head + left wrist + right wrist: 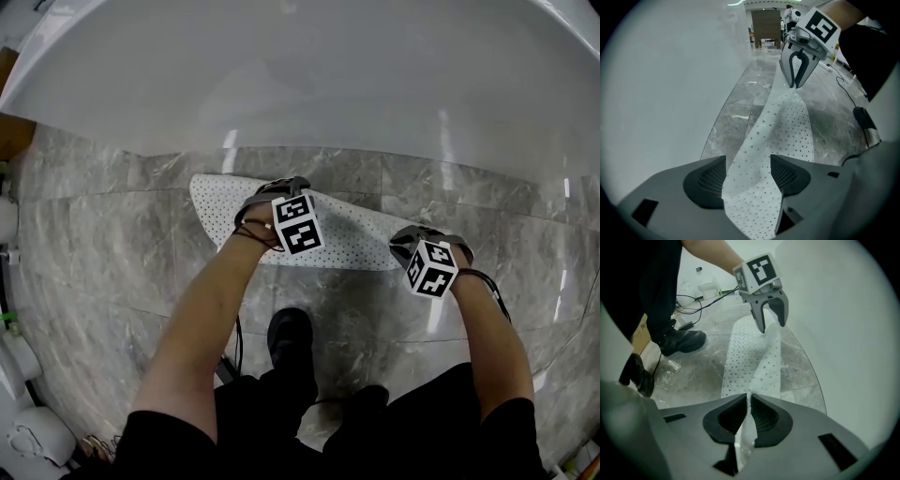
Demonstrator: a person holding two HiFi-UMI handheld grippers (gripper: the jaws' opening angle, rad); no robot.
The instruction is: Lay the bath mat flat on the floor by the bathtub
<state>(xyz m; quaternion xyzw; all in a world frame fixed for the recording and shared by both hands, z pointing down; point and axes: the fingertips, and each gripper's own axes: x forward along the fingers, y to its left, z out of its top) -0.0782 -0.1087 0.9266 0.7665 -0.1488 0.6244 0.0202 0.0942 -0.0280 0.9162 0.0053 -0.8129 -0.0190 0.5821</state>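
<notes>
Mat (361,239), white and perforated, spans left gripper (748,174) and right gripper (749,417), each pinching one end.

Surfaces noted: white dotted bath mat (356,234) is a thin, limp, matt sheet; cloth or rubber not resolved. Grey veined stone floor tiles (112,244): polished, mirror glare. White bathtub (309,75): smooth, glossy. Right gripper (749,401): matt grey plastic, with ribbed black pads (766,416).

I see bath mat (352,234) | white, speckled with tiny dots | stretched lengthwise, ends raised | over grey marble floor (112,244) beside white bathtub (300,75)
</notes>
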